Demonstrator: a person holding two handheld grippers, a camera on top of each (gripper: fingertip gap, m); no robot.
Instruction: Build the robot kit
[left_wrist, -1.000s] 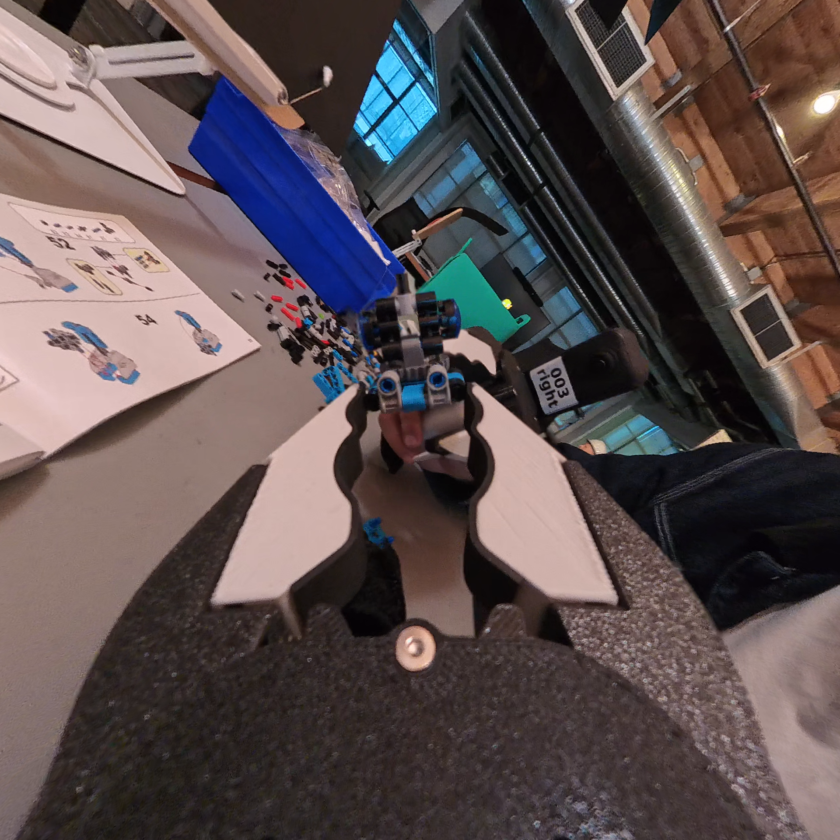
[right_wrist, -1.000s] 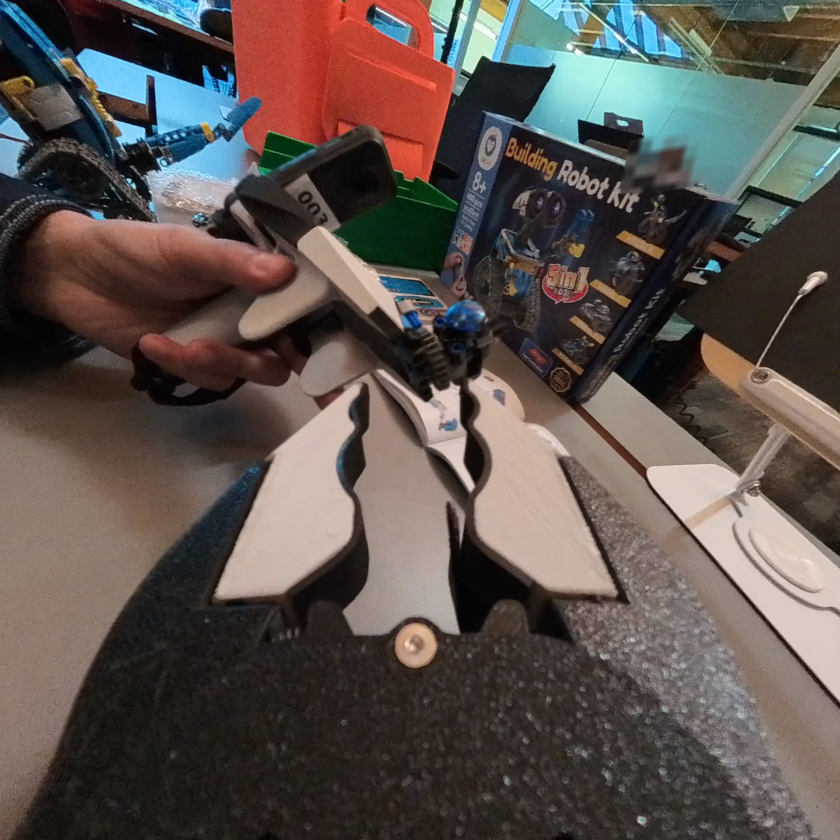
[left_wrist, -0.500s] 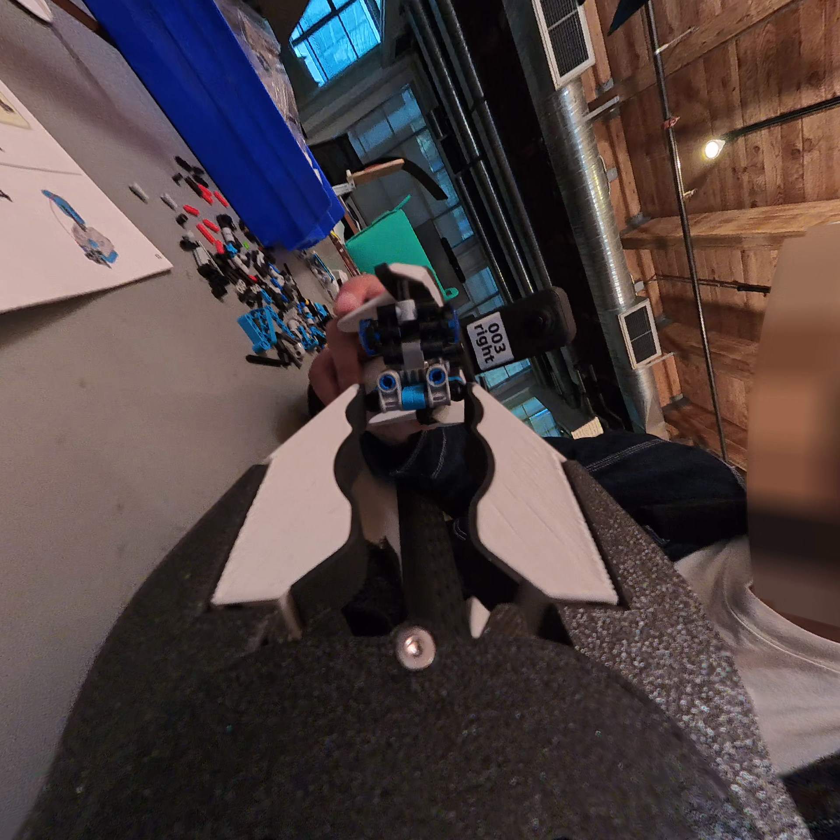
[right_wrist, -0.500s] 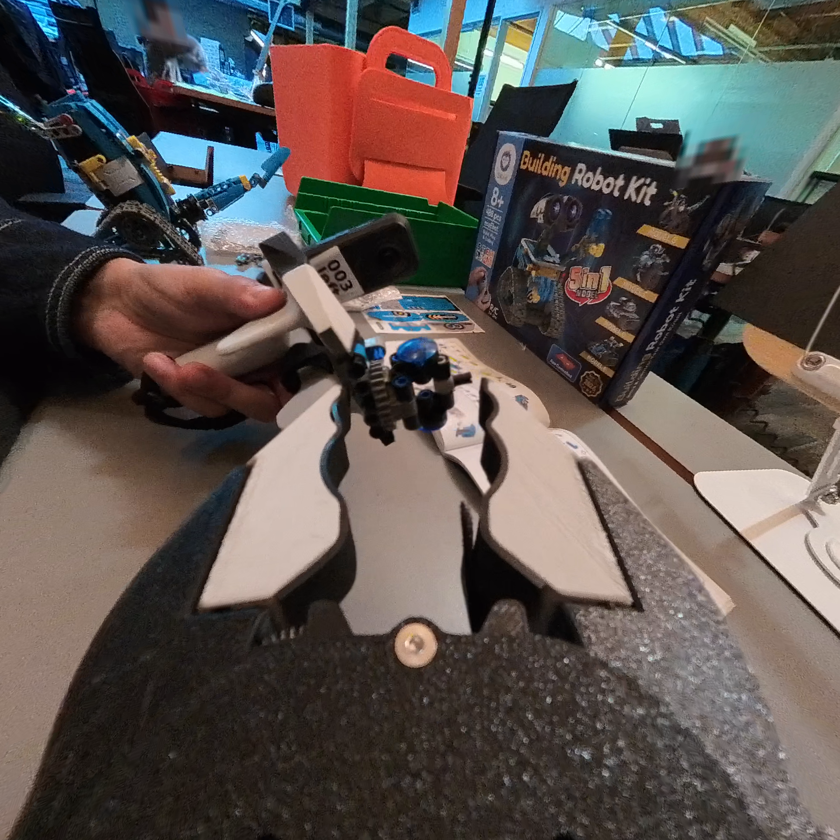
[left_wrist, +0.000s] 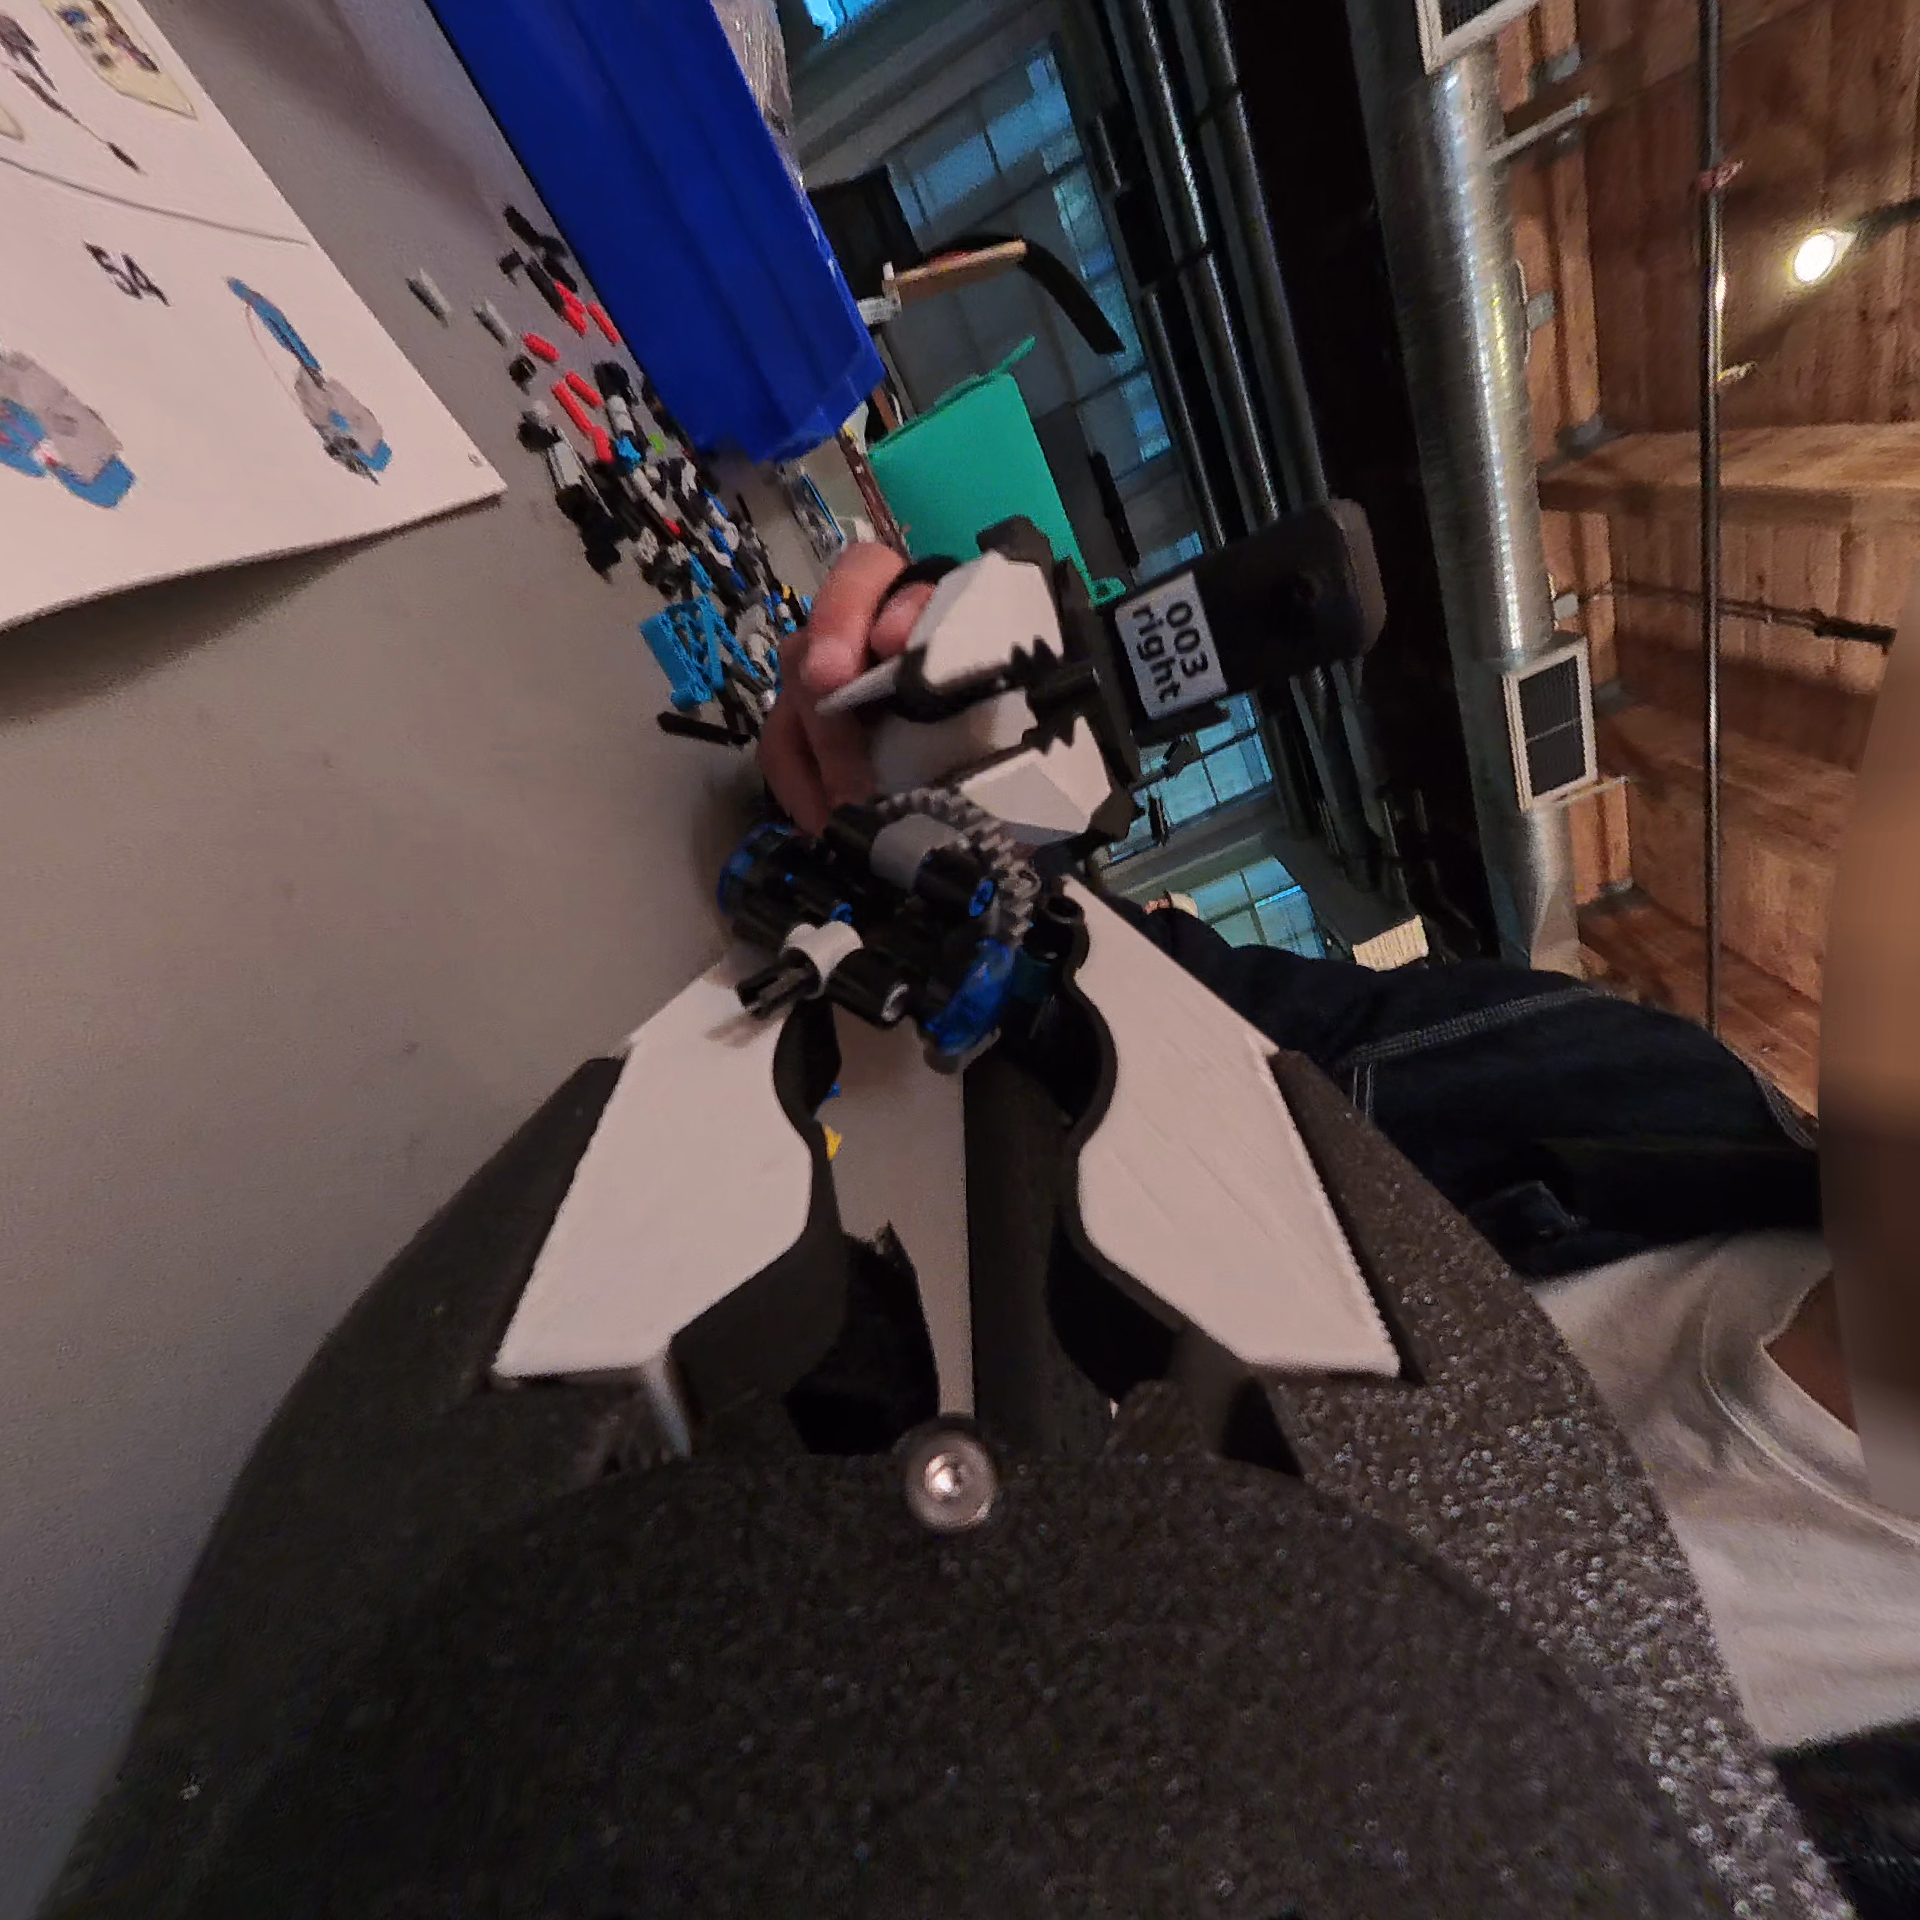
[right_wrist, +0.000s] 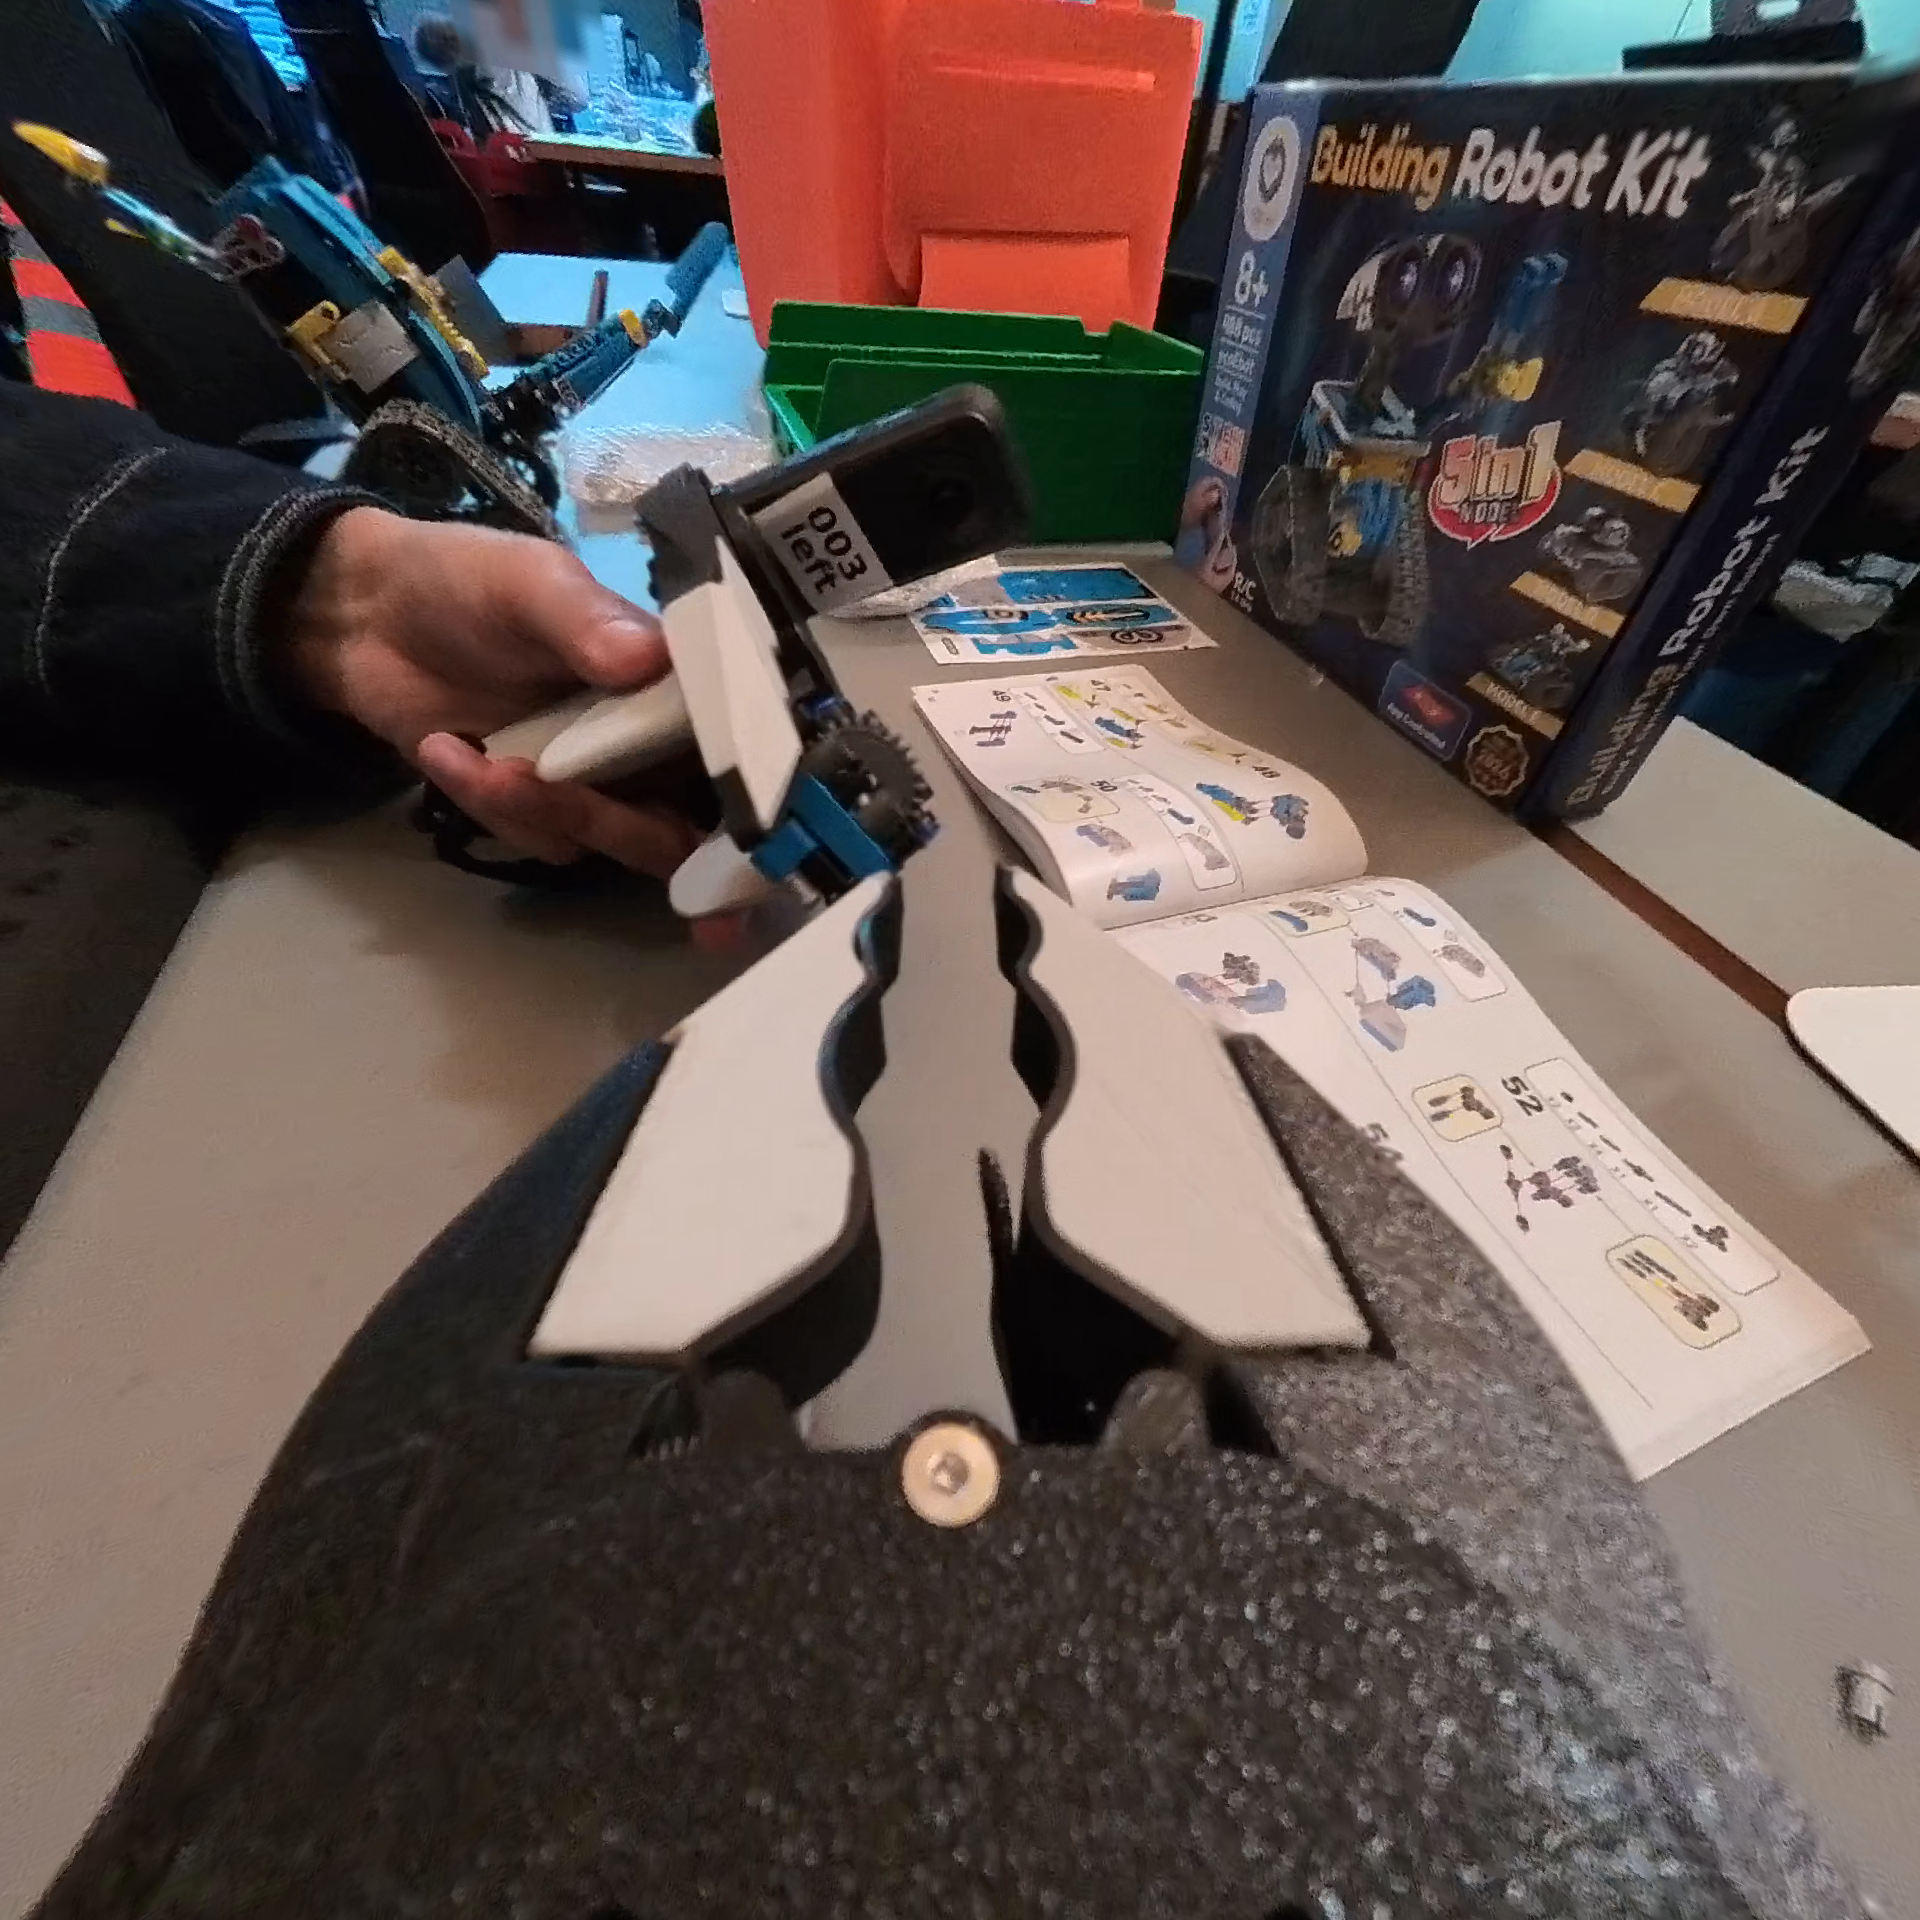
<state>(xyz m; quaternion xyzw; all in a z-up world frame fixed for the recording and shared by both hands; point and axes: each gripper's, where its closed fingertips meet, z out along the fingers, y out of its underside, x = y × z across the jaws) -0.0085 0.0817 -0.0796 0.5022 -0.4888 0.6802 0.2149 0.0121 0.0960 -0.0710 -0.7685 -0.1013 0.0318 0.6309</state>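
In the left wrist view, the left gripper (left_wrist: 914, 961) is holding a small black-and-blue brick assembly with a grey gear (left_wrist: 899, 914) between its fingers at frame centre — loose bricks (left_wrist: 665, 499) are lying on the table (left_wrist: 312, 883) at upper left.

In the right wrist view, the right gripper (right_wrist: 945, 894) is staying empty, fingers narrow, just beside that assembly — an open instruction booklet (right_wrist: 1351, 1018) is lying at the right.

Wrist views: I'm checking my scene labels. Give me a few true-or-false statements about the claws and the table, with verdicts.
1. The left claw grips a geared brick assembly. True.
2. The right claw holds a blue brick. False: nothing sits between its fingers.
3. An instruction booklet lies open on the table. True.
4. The orange carrier stands in front of the green bin. False: it stands behind the bin.
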